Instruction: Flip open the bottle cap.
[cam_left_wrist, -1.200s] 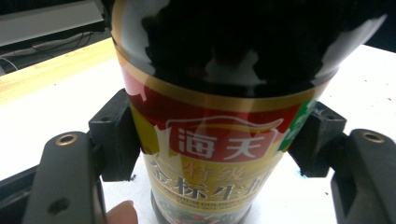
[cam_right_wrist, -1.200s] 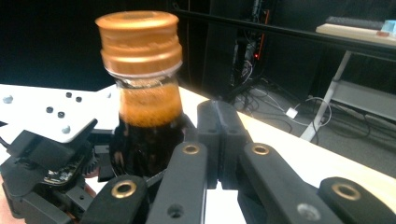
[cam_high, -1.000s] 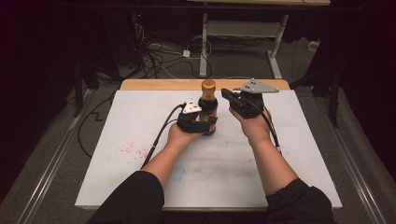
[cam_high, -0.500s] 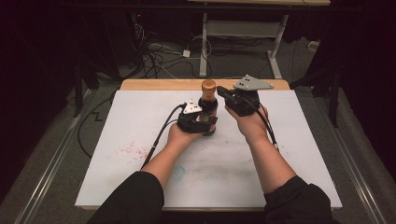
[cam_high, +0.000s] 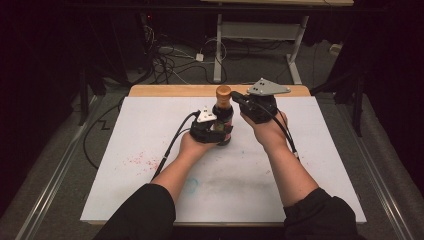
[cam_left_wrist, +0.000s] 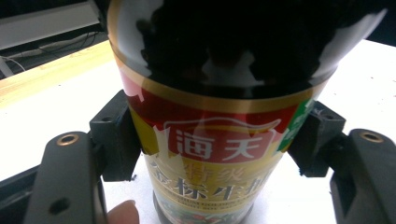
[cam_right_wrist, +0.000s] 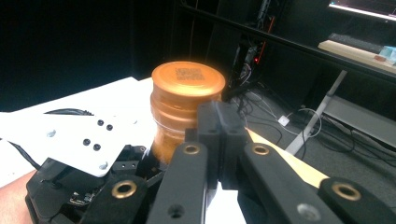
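Note:
A dark sauce bottle (cam_high: 223, 119) with an orange cap (cam_high: 223, 91) stands upright on the white mat (cam_high: 320, 150), towards the far middle. My left gripper (cam_high: 214, 131) is shut on the bottle's lower body. In the left gripper view both pads (cam_left_wrist: 116, 135) press the red and gold label of the bottle (cam_left_wrist: 210, 60). My right gripper (cam_high: 236, 98) sits level with the cap, just right of it. In the right gripper view its jaws are pressed together with nothing between them, and the right gripper (cam_right_wrist: 219, 126) stands close beside the cap (cam_right_wrist: 187, 91). The left gripper's white plate (cam_right_wrist: 74, 137) lies below.
The mat covers a wooden table whose far edge (cam_high: 170, 90) shows bare. Red specks (cam_high: 140, 160) and a blue smudge (cam_high: 192, 185) mark the mat. Cables (cam_high: 170, 55) and desk legs (cam_high: 218, 45) lie on the floor beyond the table.
My right gripper has moved left, closer to the bottle's cap. The left gripper and the bottle have stayed in place.

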